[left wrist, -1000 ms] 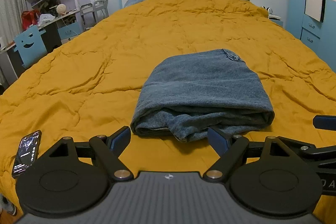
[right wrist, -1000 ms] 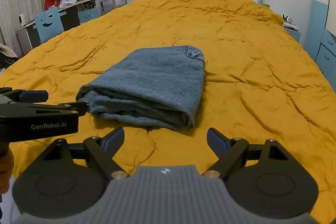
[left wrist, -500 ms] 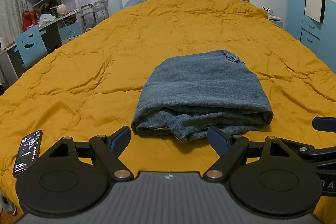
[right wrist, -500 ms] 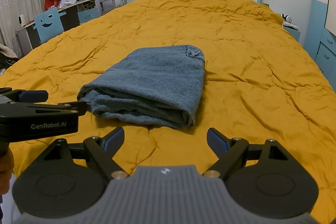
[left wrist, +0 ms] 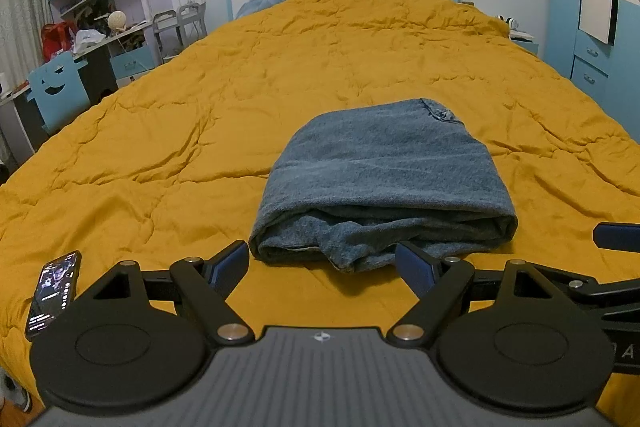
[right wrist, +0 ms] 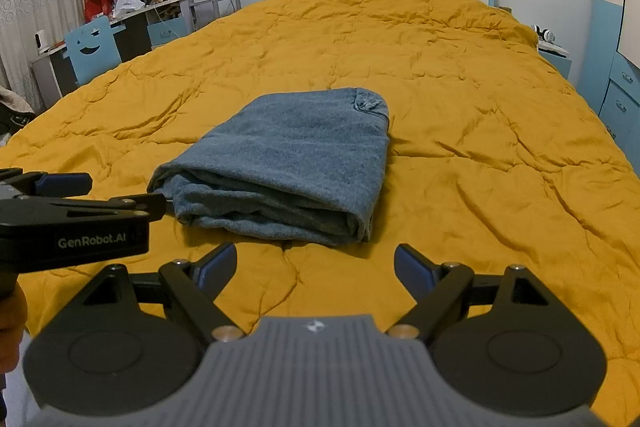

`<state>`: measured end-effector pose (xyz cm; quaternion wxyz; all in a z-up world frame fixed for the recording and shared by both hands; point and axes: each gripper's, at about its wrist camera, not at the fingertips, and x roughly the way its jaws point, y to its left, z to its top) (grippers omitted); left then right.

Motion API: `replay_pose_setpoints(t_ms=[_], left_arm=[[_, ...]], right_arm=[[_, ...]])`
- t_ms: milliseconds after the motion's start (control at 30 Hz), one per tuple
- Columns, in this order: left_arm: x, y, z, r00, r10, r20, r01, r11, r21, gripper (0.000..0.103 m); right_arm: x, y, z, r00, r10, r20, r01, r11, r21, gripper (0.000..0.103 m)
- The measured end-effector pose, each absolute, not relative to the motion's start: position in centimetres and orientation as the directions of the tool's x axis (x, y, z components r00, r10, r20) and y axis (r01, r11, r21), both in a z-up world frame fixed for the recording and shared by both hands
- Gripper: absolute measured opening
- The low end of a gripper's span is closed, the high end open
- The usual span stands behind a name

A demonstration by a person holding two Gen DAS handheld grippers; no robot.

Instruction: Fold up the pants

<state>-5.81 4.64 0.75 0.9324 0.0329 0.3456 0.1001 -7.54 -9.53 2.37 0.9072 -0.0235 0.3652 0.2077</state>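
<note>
Before folded pants (left wrist: pixel 384 183), both grippers wide, empty.

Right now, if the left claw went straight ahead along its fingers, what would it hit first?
Most likely the near folded edge of the blue denim pants lying on the mustard-yellow quilt; the open left claw points straight at it, though depth is unclear.

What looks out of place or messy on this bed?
A phone lies near the quilt's left edge, screen lit. The jeans are folded, but a bit of fabric bulges out of the near edge, so the stack isn't quite tidy.
</note>
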Motion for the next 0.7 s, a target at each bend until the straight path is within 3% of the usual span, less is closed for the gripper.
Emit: replay_pose_setpoints(t_ms=[700], left_arm=[[-5.64,4.66,1.27,0.746,0.210,-0.632,-0.162,0.978,0.133,0.097]], right_arm=[[-7.54,-9.59,2.54,0.646,0.363,-0.671,-0.399,0.911,0.108,0.082]])
